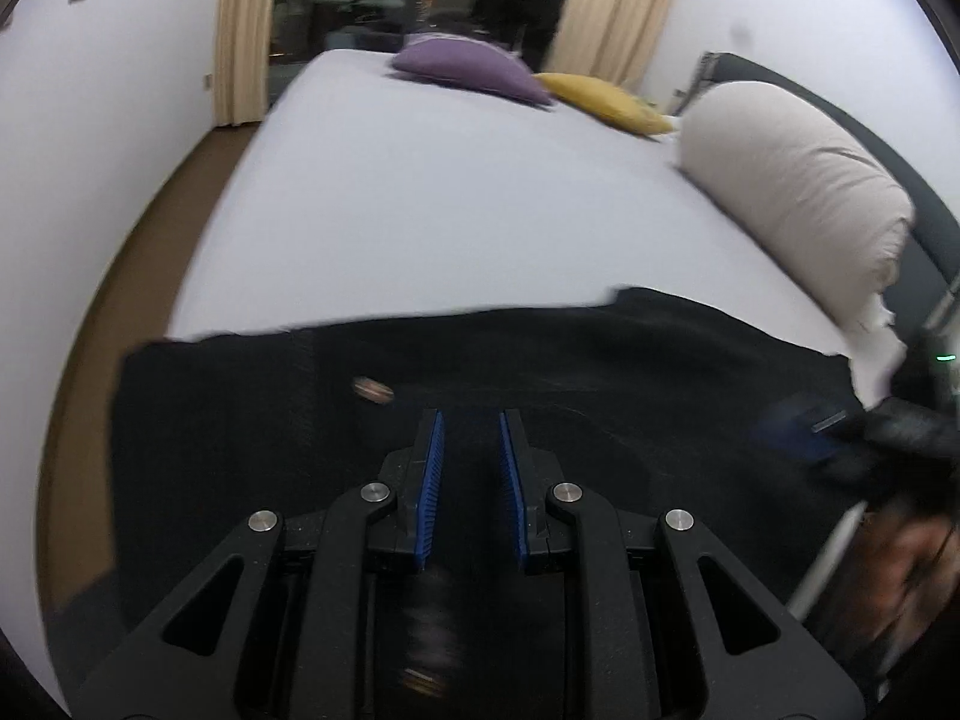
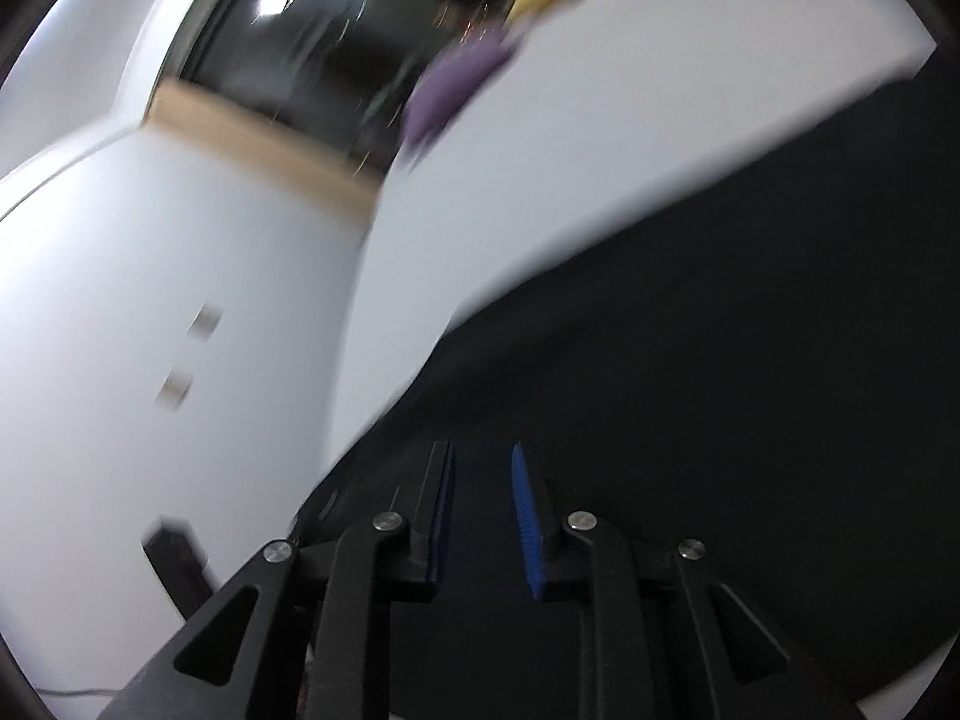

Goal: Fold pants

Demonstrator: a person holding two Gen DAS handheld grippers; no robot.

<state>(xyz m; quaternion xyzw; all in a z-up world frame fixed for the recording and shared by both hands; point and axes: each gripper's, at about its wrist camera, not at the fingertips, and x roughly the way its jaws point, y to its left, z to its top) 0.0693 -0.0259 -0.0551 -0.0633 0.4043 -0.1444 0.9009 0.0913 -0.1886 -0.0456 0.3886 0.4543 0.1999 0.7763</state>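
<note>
black pants point(image 1: 540, 360) lie on the bed point(image 1: 420, 192) under both tools — left tool point(image 1: 471, 420) and right tool point(image 2: 482, 456) narrowly parted, empty.

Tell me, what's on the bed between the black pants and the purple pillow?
Nothing: the left wrist view shows only bare white sheet between the pants and the purple pillow.

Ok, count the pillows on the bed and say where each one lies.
3: purple pillow at the far end, yellow pillow beside it, big beige pillow along the right by the headboard. Others may be hidden.
</note>
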